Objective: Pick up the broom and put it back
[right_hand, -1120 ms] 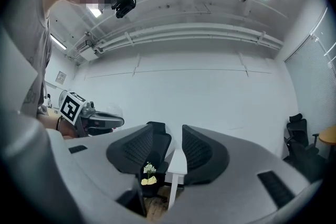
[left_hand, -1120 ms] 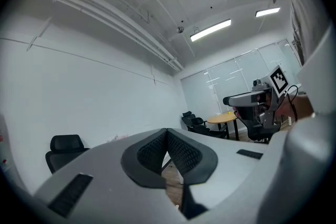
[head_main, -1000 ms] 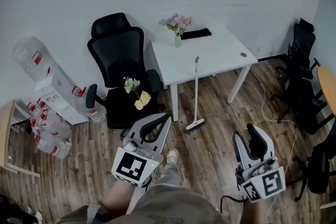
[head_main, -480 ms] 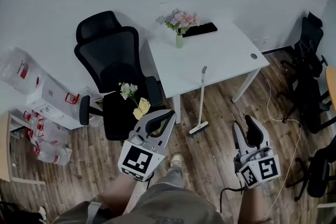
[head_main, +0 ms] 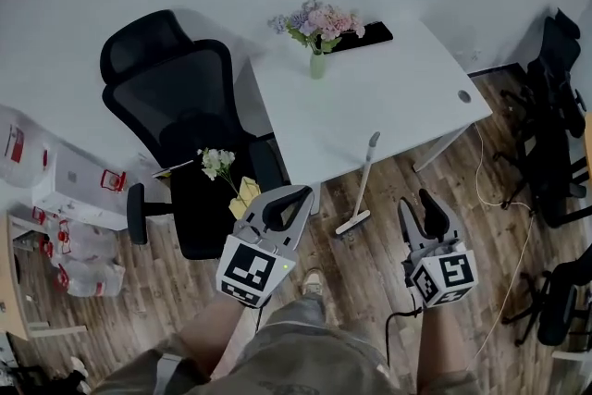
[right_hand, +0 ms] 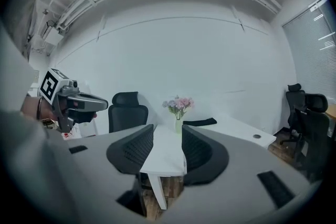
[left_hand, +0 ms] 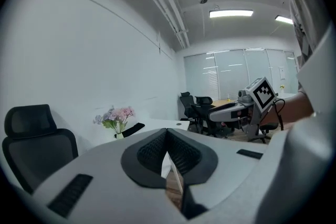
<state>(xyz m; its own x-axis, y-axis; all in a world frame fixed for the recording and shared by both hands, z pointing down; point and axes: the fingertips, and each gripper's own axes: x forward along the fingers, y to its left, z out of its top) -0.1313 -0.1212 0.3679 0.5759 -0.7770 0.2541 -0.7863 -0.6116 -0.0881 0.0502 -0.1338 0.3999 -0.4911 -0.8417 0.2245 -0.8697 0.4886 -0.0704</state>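
The broom [head_main: 363, 185] leans against the front edge of the white table [head_main: 388, 102], its pale handle up at the tabletop and its brush head on the wood floor. My left gripper [head_main: 302, 192] is low and left of the broom, apart from it, jaws shut with nothing between them; its pads meet at the tip [left_hand: 167, 131]. My right gripper [head_main: 416, 201] hangs to the right of the brush head, open and empty. Between its pads [right_hand: 168, 134] I see the table's corner. Neither gripper touches the broom.
A black office chair [head_main: 185, 102] with a small bouquet [head_main: 217, 164] on its seat stands left of the table. A vase of flowers [head_main: 319, 28] and a black flat object [head_main: 363, 37] sit on the table. More black chairs [head_main: 564, 116] and cables line the right; boxes [head_main: 60, 190] the left.
Both grippers have moved forward and down towards the table and broom, which now appear nearer and larger. The broom itself has not moved. Jaw states look unchanged.
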